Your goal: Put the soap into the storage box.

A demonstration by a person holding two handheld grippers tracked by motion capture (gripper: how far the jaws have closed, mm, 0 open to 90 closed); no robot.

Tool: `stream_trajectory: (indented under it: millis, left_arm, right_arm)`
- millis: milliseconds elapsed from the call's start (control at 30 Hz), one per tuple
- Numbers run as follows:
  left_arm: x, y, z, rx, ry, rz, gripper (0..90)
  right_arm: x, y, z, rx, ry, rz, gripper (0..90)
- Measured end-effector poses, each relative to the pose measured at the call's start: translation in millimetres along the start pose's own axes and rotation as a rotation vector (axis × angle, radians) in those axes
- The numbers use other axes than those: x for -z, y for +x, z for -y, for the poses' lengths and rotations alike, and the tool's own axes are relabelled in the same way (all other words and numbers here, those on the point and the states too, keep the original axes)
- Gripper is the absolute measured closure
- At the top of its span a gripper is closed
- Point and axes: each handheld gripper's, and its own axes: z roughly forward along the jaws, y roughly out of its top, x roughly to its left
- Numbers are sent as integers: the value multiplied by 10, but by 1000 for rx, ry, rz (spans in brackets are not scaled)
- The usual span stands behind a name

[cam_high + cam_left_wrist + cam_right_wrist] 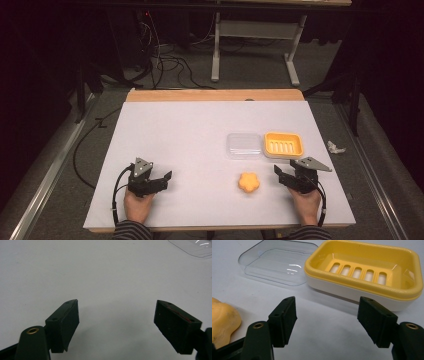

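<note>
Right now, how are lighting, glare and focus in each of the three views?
High view: table brightly lit, surroundings nearly black, image slightly soft. Left gripper view: even light, soft shadow under the jaws, a glint on the clear lid. Right gripper view: sharp, with glare streaks on the clear lid and yellow soap dish.

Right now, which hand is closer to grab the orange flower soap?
The right gripper. The flower soap lies just beside its open fingers, while the left gripper sits farther across the table.
</note>
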Motion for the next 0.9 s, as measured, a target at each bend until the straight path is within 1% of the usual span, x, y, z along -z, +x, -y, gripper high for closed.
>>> stream_trajectory:
  millis: [233,333,467,633,667,733,767,867,900]
  left_arm:
    - [-2,1,-3,2,7,-4,211]
    - [-4,4,-5,2,12,-6,210]
    - [-2,1,-4,-1,8,-1,206]
    - [-3,7,-5,8,12,-5,207]
    - [-3,9,-5,8,12,-6,207]
    - [-3,7,-5,8,12,-5,207]
    - [-5,1,-5,0,8,-4,206]
    - [-5,2,-6,1,9,-3,205]
    - [-4,2,-5,2,8,-3,204]
  right_arm:
    - [1,5,0,4,1,3,326]
    - [-3,9,-2,-2,6,7,329]
    - [0,6,0,-1,3,6,335]
    - [-8,10,-4,5,10,8,339]
    - [-6,6,-5,-7,9,5,341]
    - [-5,-6,-6,-9,10,-2,343]
    - [-8,-26,-12,-19,12,-17,346]
    - [4,-19,-13,-16,3,-25,345]
    - [9,-18,-15,-19,4,-35,343]
